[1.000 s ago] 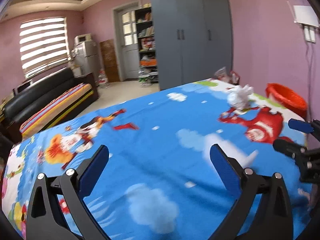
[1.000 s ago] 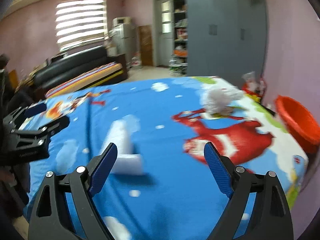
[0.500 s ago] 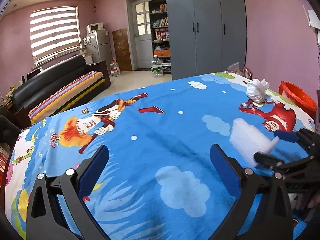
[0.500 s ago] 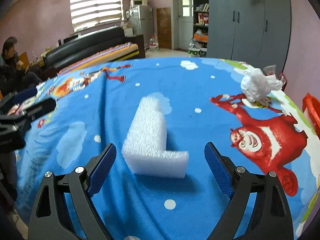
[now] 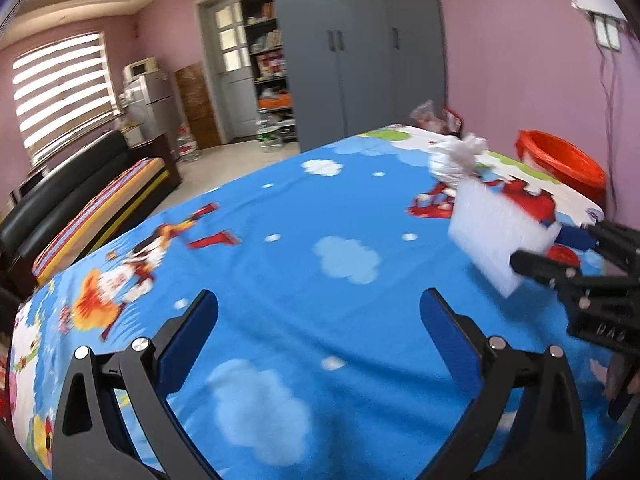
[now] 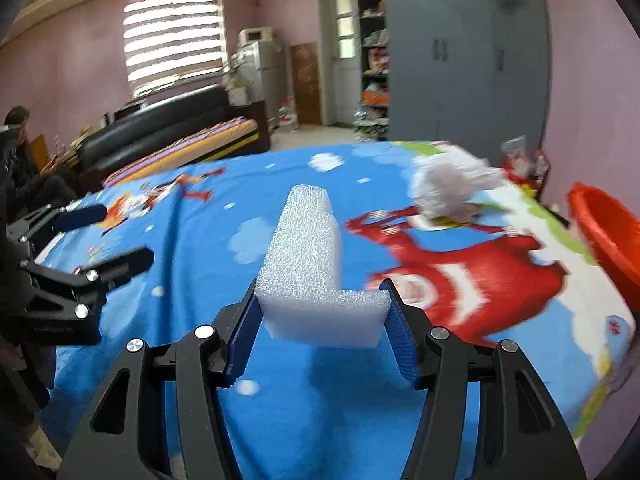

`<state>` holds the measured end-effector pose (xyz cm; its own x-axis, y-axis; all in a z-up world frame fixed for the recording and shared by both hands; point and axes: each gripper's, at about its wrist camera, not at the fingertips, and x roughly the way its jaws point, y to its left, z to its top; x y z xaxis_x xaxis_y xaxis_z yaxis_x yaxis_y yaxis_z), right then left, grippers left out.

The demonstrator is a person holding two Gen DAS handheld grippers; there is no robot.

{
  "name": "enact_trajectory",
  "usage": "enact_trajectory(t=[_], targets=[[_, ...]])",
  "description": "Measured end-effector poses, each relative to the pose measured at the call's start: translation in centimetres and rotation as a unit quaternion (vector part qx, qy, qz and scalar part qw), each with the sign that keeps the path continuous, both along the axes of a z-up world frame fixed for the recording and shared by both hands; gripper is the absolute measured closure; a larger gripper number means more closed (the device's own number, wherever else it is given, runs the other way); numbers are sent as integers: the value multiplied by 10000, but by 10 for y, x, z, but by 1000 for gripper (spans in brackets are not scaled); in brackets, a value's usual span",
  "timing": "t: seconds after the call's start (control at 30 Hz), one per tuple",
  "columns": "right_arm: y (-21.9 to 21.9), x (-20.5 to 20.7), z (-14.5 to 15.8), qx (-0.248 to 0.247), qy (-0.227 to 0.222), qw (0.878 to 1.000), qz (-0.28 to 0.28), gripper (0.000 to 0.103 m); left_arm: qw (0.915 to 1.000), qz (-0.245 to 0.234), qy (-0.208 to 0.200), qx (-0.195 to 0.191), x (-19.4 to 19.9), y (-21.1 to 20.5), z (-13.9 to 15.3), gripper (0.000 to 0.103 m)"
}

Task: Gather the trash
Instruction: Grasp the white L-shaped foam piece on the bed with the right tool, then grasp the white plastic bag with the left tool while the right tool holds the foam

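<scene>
With its jaws having just been closing, the right gripper (image 6: pixel 322 312) now clamps the near, short leg of the foam (image 6: pixel 310 264), an L-shaped white piece; both blue pads (image 6: pixel 240 340) press its ends. Foam sits over the blue cartoon sheet (image 6: pixel 200 248), long leg pointing far. Whether it is lifted clear of the sheet cannot be told. Left gripper (image 5: pixel 318 320) hangs over the sheet well left of the foam, jaws wide apart with nothing between them. A crumpled white wad (image 6: pixel 452 188) lies at the far right of the sheet. A red bin (image 6: pixel 608 232) stands just beyond the right edge.
</scene>
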<state>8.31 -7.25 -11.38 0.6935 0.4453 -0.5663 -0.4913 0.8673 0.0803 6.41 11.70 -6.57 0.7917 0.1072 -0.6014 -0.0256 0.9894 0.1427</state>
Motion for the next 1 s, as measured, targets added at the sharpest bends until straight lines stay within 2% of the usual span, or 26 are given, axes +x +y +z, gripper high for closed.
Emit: enact_trajectory(t=[0.17,0.37,0.47,0.57,0.7,0.83,1.0], targets=[[-49,7,7,115,-108,9985,-525,47,9992,-387,10,-139,32,-43,3,5],[-96,13,9,164,-212,9945,-1010,47,9976,-618,23,-300,77,-83,3,5],[-117,18,9,235,-241,9917,-1237,47,9971,-722,2,-245,107,-107,3,5],[-130,23,7,348,-207,9892,-1405,47,9965,-809,10,-225,133,-122,1,5],[-143,25,3,420,-175,9878,-1489,47,9960,-800,143,-383,180,-138,-5,5],[-152,28,2,480,-176,9863,-1565,47,9961,-819,217,-245,216,-155,-14,6],[-162,32,0,527,-153,9845,-1668,47,9954,-789,467,-271,250,-162,-27,11]])
